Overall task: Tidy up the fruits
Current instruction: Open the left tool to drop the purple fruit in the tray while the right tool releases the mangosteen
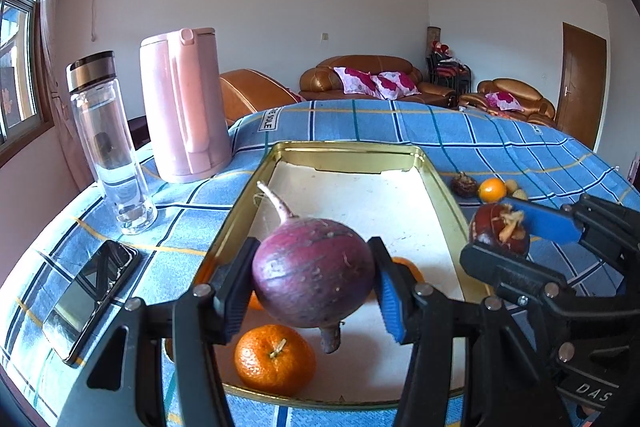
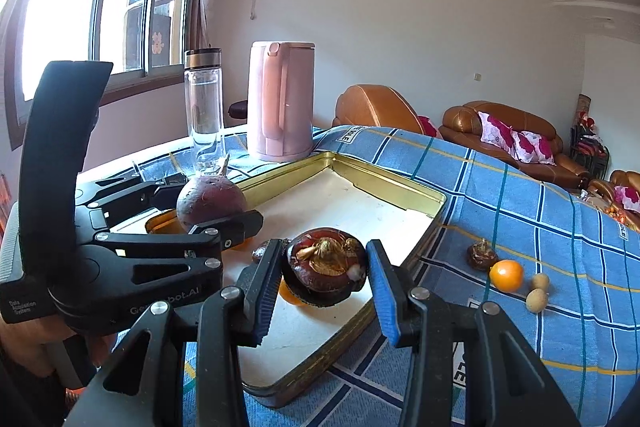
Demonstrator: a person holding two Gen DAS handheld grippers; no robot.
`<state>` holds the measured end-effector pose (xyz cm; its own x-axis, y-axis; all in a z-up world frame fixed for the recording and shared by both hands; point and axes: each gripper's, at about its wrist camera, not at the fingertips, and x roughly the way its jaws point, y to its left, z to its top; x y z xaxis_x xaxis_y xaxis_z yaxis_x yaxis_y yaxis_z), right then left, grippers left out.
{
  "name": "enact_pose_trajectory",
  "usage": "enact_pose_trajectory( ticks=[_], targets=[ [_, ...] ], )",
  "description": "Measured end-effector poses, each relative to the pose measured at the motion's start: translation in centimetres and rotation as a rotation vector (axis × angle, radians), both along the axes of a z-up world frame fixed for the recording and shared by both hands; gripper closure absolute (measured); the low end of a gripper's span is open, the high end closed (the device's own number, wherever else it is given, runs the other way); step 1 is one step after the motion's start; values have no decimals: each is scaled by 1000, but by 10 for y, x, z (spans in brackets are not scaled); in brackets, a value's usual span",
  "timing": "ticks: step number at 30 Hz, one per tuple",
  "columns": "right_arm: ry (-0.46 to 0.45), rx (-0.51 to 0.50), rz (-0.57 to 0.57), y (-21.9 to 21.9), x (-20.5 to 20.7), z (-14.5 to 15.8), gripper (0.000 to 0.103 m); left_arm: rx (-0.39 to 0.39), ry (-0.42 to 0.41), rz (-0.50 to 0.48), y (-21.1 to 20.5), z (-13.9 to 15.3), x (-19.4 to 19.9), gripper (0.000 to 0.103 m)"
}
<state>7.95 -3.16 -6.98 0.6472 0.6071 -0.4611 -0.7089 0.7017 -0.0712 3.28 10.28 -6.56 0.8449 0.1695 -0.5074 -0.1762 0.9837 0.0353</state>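
My left gripper (image 1: 314,293) is shut on a round purple radish (image 1: 314,271), held above the near end of a gold tin tray (image 1: 344,147) lined in white. A mandarin (image 1: 274,359) lies in the tray below it, and other oranges are partly hidden behind the fingers. My right gripper (image 2: 325,287) is shut on a dark brown water chestnut (image 2: 326,265) over the tray's (image 2: 384,179) near right rim. The right wrist view shows the left gripper (image 2: 204,209) with the radish (image 2: 210,201) at left. A second chestnut (image 2: 262,251) lies in the tray.
On the blue checked cloth right of the tray lie a water chestnut (image 2: 480,255), a small orange (image 2: 506,275) and two tan longans (image 2: 537,301). A pink kettle (image 1: 184,107), a glass bottle (image 1: 108,143) and a phone (image 1: 90,297) stand left of the tray.
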Motion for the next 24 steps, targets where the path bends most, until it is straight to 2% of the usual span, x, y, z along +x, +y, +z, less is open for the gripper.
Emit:
enact_pose_trajectory(
  ticks=[12, 20, 24],
  targets=[
    [85, -92, 54, 24, 6, -22, 59, 9, 43, 17, 7, -11, 2, 47],
    [127, -94, 68, 24, 10, -24, 58, 20, 55, 24, 6, -14, 3, 47],
    [126, -75, 65, 19, 9, -22, 54, 33, 43, 34, 5, -12, 0, 44]
  ],
)
